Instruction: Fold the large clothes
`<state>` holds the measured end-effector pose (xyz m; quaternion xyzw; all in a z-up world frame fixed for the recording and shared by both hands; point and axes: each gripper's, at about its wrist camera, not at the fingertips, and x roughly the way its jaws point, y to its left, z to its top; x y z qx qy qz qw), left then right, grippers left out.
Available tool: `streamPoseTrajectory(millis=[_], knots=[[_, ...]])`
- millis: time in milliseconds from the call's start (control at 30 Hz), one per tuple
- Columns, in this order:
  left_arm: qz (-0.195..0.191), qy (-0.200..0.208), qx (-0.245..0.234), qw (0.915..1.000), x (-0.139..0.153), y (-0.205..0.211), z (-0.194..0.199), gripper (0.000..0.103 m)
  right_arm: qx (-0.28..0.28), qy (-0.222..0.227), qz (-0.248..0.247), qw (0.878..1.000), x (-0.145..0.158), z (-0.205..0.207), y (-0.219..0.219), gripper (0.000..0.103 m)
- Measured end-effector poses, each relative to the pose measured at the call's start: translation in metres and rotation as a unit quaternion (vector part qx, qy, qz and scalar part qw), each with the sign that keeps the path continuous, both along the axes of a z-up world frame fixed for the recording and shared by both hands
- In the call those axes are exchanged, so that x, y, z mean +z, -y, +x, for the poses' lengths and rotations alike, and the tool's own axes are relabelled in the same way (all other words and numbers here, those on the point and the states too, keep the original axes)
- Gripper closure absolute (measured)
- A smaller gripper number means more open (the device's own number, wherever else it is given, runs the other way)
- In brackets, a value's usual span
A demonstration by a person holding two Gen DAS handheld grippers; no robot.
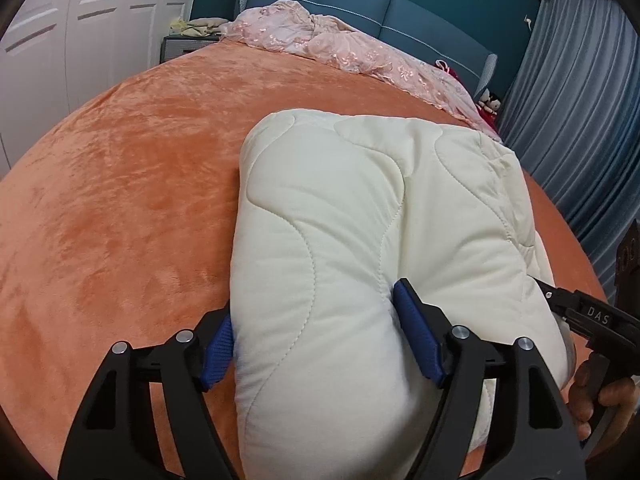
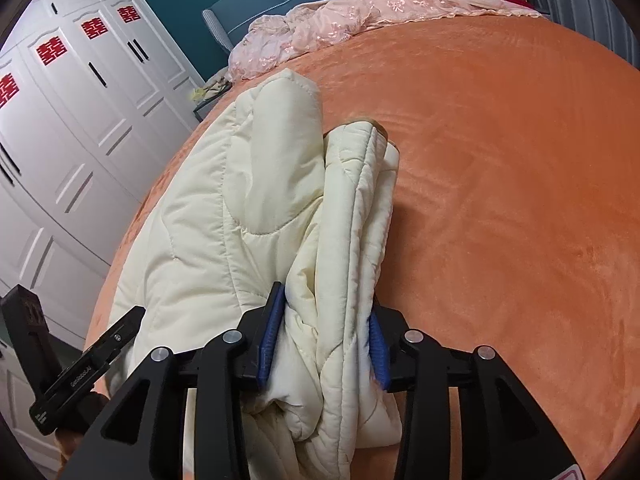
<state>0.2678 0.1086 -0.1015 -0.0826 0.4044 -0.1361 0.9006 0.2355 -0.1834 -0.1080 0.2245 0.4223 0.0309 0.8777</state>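
A cream quilted garment point(image 1: 360, 216) lies folded into a thick bundle on the orange bed cover point(image 1: 120, 184). My left gripper point(image 1: 316, 332) is shut on the bundle's near left part, its blue pads pressing into the padding. My right gripper point(image 2: 324, 336) is shut on the stacked edges of the same garment point(image 2: 248, 184) at its near right side. The right gripper also shows at the right edge of the left wrist view point(image 1: 592, 312). The left gripper's body shows at the lower left of the right wrist view point(image 2: 92, 368).
A pink embroidered cover point(image 1: 320, 40) is bunched along the teal headboard point(image 1: 420, 20). White wardrobe doors point(image 2: 72, 120) stand to the left of the bed. Grey-blue curtains point(image 1: 580, 100) hang on the right. The orange bed cover point(image 2: 500, 200) stretches to the right of the garment.
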Motion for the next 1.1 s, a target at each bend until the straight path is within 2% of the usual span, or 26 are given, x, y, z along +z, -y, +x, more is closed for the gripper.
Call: streamPoseTrajectory(millis=[133,233,333,467,600,800,900,1100], knots=[[0.047,-0.002,0.036,0.9982,0.030,-0.008,-0.012,0.026,-0.025,0.001,-0.030,0.999,0.029,-0.023,0.009,0.058],[0.060,-0.004,0.060,0.9964,0.060,-0.011,-0.014,0.027,-0.043,0.016,-0.066,0.997,0.060,-0.038,0.012,0.060],[0.092,0.005,0.074,0.9930,0.089,0.002,-0.006,0.033,-0.021,0.020,-0.095,0.995,0.086,-0.027,0.000,0.092],[0.120,0.002,0.077,0.9898,0.104,0.029,0.017,0.033,0.005,0.007,-0.121,0.993,0.099,0.012,-0.025,0.100],[0.133,-0.019,0.075,0.9881,0.089,0.051,0.047,0.034,0.008,-0.019,-0.149,0.989,0.076,0.049,-0.043,0.101],[0.144,-0.051,0.075,0.9854,0.042,0.064,0.083,0.035,-0.006,-0.055,-0.171,0.984,0.030,0.088,-0.044,0.101],[0.148,-0.045,0.076,0.9849,0.026,0.069,0.092,0.034,-0.011,-0.062,-0.175,0.982,0.009,0.100,-0.040,0.102],[0.153,-0.027,0.084,0.9842,0.003,0.077,0.100,0.030,-0.018,-0.060,-0.153,0.986,-0.022,0.110,-0.030,0.103]])
